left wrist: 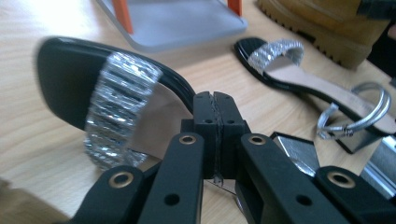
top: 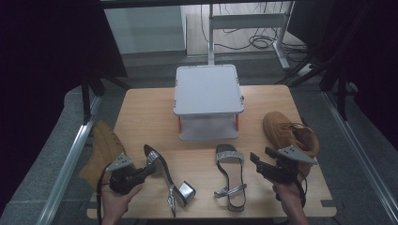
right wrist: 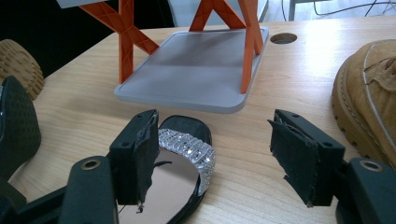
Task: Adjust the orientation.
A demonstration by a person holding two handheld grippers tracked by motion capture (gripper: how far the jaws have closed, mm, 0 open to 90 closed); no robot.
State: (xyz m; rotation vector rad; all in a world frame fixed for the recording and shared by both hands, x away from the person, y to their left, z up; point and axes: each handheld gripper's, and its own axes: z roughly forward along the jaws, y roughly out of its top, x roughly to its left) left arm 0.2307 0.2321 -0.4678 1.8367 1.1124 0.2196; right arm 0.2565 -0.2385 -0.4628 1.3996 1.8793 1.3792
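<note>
The left hand-held gripper clamps the left sandal, its jaws hiding the grip spot; the toe points upper left. The right hand-held gripper stands wide.

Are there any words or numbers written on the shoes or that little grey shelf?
None: no word, number or brand can be read on the sandals, the tan boots, the grey shelf or the grippers.
</note>
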